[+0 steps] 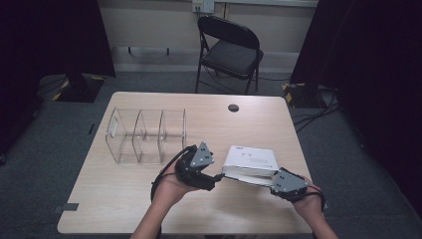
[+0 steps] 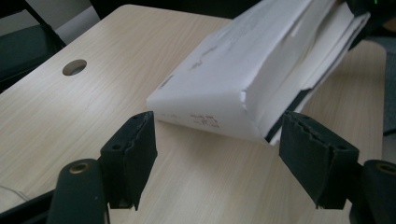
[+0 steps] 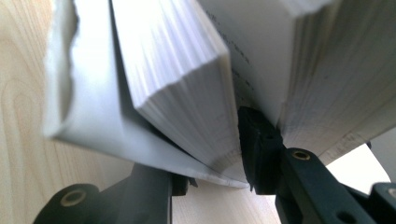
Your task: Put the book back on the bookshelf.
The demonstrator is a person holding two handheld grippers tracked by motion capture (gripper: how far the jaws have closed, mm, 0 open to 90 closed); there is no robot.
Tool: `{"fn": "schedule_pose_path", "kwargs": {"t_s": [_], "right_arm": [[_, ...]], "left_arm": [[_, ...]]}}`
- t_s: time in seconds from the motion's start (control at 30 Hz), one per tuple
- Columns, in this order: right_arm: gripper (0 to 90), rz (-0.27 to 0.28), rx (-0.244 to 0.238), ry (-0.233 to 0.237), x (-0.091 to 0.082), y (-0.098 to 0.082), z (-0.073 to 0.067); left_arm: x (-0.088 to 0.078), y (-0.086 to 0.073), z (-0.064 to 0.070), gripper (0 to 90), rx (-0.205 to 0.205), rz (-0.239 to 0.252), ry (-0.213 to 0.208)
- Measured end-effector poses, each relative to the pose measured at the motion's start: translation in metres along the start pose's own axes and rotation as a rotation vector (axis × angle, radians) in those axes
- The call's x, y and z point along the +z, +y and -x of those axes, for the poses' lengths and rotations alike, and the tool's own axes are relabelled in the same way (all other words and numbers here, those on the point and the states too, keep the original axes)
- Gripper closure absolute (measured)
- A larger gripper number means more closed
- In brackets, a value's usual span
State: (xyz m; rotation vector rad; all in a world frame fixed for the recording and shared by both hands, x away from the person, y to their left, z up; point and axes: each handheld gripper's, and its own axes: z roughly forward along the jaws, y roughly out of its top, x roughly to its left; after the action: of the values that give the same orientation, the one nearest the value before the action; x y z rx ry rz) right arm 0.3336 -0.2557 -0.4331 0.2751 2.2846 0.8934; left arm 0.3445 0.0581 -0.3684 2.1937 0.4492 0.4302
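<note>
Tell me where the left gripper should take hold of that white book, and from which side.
Grip the near lower corner of the white book, coming in level from its spine end. The right gripper is shut on part of the pages and holds that end tilted up, so this corner overhangs the table. The left gripper is open and already straddles it.

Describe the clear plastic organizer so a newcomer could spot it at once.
Start at the light wooden table and look to its left half. There stands the clear organizer, a see-through box split by dividers into compartments. Unlike the white paper stack near the right gripper, it is transparent and nothing is touching it.
</note>
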Motion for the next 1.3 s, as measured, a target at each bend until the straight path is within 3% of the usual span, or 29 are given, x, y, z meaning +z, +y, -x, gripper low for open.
{"fn": "schedule_pose_path", "kwargs": {"t_s": [0.13, 0.3, 0.5, 0.7, 0.9, 1.03, 1.2, 1.3], "right_arm": [[67.1, -0.003, 0.007, 0.006, 0.0, 0.001, 0.003], [68.3, -0.007, 0.007, 0.01, -0.001, 0.005, 0.004], [69.1, -0.006, 0.036, 0.06, -0.007, 0.01, 0.008], [70.2, -0.003, 0.047, 0.116, -0.012, 0.018, 0.012], [70.5, -0.002, 0.105, 0.201, -0.016, 0.023, 0.021], [71.3, -0.063, 0.115, 0.269, -0.018, 0.034, 0.032], [73.8, -0.128, 0.144, 0.28, -0.018, 0.044, 0.041], [74.7, -0.161, 0.157, 0.283, -0.017, 0.048, 0.045]], "left_arm": [[0.006, -0.013, -0.001, 26.1, -0.002, -0.024, 0.0], [0.03, -0.038, 0.002, 25.6, -0.007, -0.096, -0.025], [0.056, -0.066, 0.001, 25.8, -0.019, -0.17, -0.018], [0.064, -0.087, -0.004, 26.3, -0.042, -0.208, -0.008], [0.065, -0.096, -0.006, 26.8, -0.048, -0.237, 0.005], [0.066, -0.096, -0.005, 26.8, -0.032, -0.237, 0.009], [0.066, -0.096, -0.004, 25.6, -0.025, -0.24, 0.014], [0.067, -0.098, -0.006, 24.8, -0.06, -0.223, 0.006]]}}
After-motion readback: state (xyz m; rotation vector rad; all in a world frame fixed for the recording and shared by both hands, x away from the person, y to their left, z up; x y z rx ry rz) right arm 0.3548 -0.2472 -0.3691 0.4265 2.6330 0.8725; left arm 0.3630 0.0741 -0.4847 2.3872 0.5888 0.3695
